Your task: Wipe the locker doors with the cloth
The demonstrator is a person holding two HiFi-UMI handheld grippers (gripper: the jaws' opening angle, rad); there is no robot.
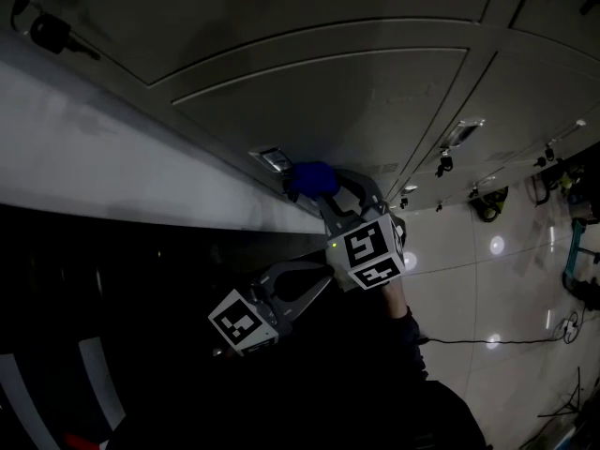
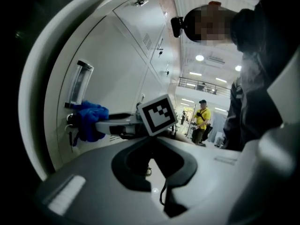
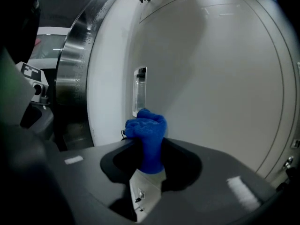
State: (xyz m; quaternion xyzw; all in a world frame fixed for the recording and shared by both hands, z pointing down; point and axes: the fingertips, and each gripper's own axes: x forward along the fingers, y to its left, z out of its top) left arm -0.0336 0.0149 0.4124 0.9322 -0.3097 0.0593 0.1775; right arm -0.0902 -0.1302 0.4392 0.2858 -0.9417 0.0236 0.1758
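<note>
A blue cloth (image 1: 310,176) is bunched in my right gripper (image 1: 320,191), which is shut on it. The cloth (image 3: 147,129) presses against a grey locker door (image 3: 211,78), just below the door's clear label holder (image 3: 139,92). In the left gripper view the cloth (image 2: 89,119) shows at the tip of the right gripper (image 2: 96,125), beside the holder (image 2: 78,83). My left gripper (image 1: 317,281) hangs lower, away from the door (image 1: 356,92), with its jaws together and nothing between them (image 2: 151,170).
More locker doors run to the right, with keys hanging in their locks (image 1: 443,164). A key (image 1: 56,36) also hangs at top left. A cable (image 1: 487,340) crosses the shiny tiled floor, and equipment (image 1: 581,261) stands at the right edge. A person in yellow (image 2: 202,121) stands far off.
</note>
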